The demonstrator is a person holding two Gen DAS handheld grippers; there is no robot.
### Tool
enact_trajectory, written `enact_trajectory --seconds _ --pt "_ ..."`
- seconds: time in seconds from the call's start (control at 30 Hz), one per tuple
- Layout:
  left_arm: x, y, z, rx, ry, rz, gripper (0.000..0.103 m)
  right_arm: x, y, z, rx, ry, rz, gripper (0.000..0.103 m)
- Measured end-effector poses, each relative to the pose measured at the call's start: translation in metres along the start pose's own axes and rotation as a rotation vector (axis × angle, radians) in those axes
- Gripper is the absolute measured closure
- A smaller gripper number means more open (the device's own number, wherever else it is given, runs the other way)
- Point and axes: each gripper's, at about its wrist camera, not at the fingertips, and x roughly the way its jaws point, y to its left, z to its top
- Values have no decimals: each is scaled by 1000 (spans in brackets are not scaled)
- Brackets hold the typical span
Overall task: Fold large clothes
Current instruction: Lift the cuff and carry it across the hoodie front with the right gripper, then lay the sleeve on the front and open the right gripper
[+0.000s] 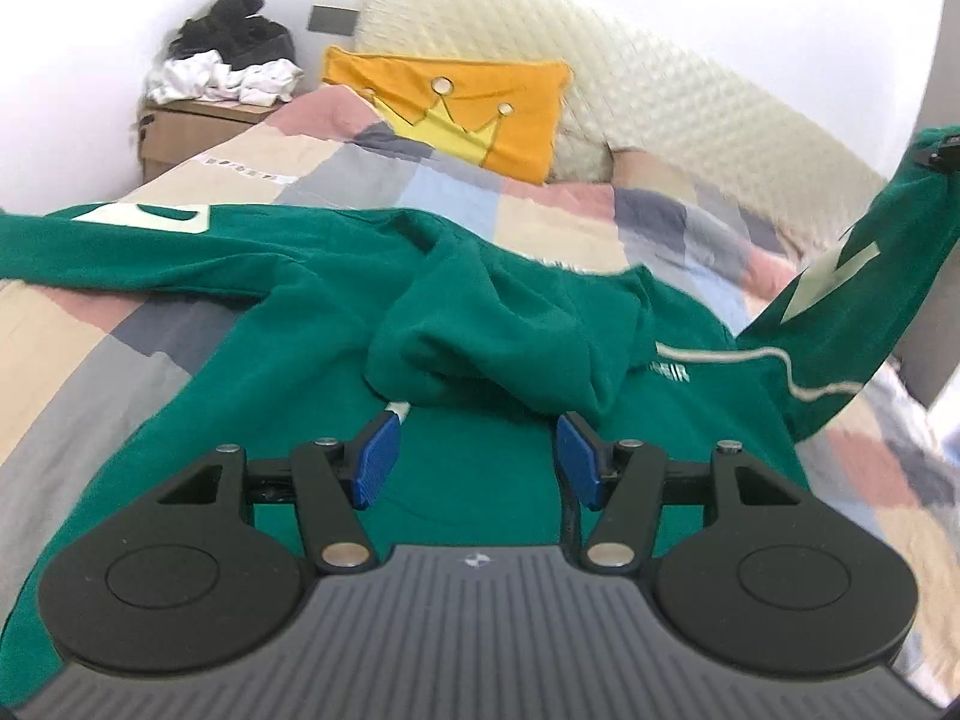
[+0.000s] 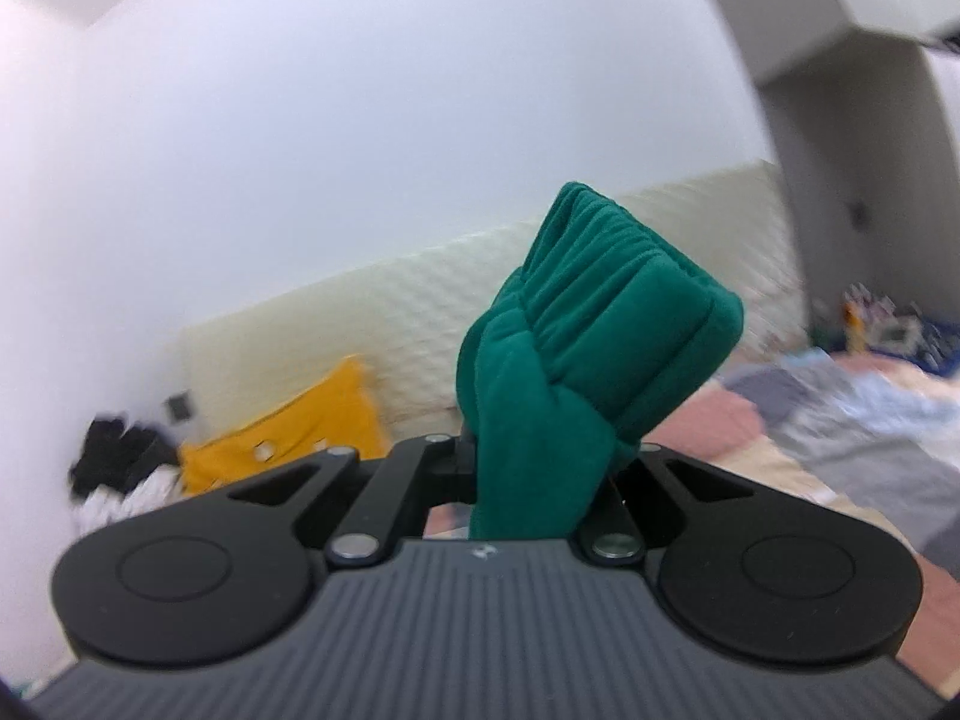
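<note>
green hoodie (image 1: 288,330) spread on the bed (image 1: 90,348), right gripper (image 2: 534,468) pinching its cuff (image 2: 600,324) up high, left gripper (image 1: 477,462) fingers wide apart over it, holding nothing

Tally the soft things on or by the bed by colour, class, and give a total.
Green: 1, hoodie
Orange: 1, pillow
Black: 1, clothes heap
White: 1, clothes heap
Patchwork: 1, quilt
Total: 5
</note>
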Motion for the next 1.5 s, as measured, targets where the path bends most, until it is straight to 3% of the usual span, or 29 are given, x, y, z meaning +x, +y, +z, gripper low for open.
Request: enact_trajectory --seconds 0.13,0.27,0.6,0.87,1.13,1.2,1.27,1.33,1.37,1.5 --pt "-10 20 8 -53 -31 0 39 -11 70 -22 -142 15 81 93" --pt "-18 40 15 -108 -51 -8 39 -23 131 -65 -285 43 161 93" --pt "-34 88 28 -223 -110 10 39 -51 231 -192 -457 179 336 93" --pt "-28 114 26 -326 -99 11 39 -52 261 -288 -518 338 384 92" --pt "-13 117 22 -341 -63 -13 39 -44 275 -320 -527 440 408 86" --pt "-10 116 21 -344 -60 -23 39 -45 271 -318 -526 464 429 75" --pt "-9 114 20 -338 -60 -32 39 -49 268 -316 -519 503 470 52" --pt "-10 112 20 -333 -66 -46 39 -57 263 -315 -512 529 505 35" --pt "-9 110 20 -330 -66 -55 39 -63 260 -314 -507 537 520 31" --pt "-6 102 18 -311 -61 -83 39 -82 246 -310 -485 571 554 31"
